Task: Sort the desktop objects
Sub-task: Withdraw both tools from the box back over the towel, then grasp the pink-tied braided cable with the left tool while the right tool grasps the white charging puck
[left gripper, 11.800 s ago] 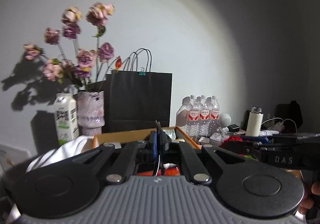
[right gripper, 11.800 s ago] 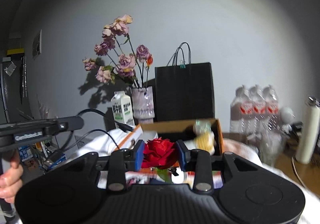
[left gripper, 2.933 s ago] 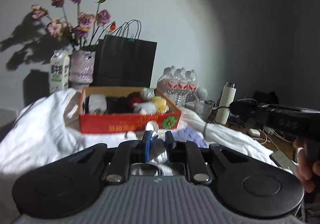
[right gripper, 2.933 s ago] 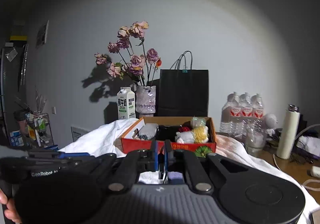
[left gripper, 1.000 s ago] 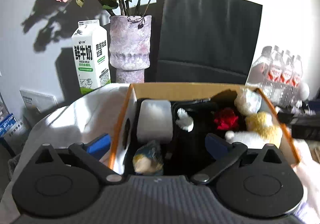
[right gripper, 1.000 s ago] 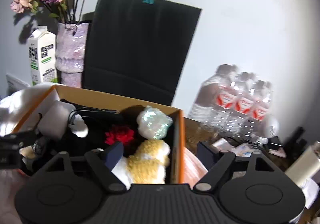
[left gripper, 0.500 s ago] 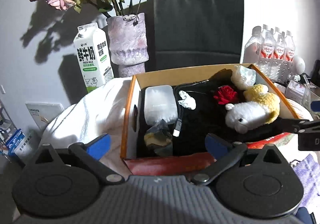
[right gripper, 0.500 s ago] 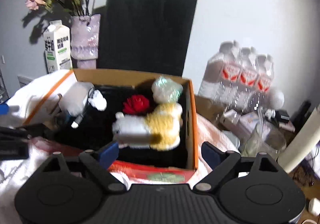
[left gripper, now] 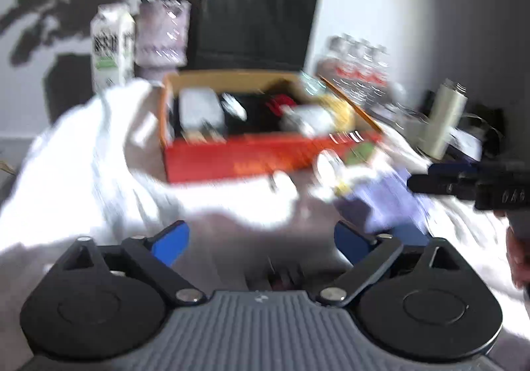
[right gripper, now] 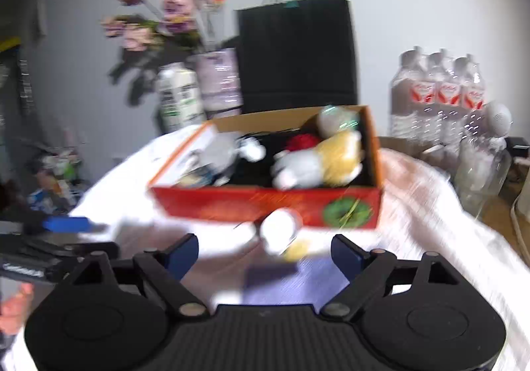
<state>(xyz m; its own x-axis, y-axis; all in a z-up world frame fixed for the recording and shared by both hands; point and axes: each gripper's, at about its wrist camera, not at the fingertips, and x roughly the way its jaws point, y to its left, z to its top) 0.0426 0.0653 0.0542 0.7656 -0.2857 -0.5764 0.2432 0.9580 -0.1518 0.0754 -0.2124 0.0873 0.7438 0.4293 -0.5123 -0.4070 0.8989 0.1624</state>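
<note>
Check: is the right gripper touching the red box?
Apart. The right wrist view shows the right gripper open and empty, with white cloth visible between its fingertips and the red box.

Red box [right gripper: 265, 205] — packed, on cloth

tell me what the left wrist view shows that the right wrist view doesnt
Only the left wrist view shows the pale flask standing right of the box, and the right gripper entering from the right edge.

Only the right wrist view shows the cluttered shelf items at far left, the left gripper coming in there, and the green emblem on the box front sharply enough to make out.

Both show the red box holding the plush toy, the black paper bag, milk carton, vase and water bottles, with both grippers' fingers open.
</note>
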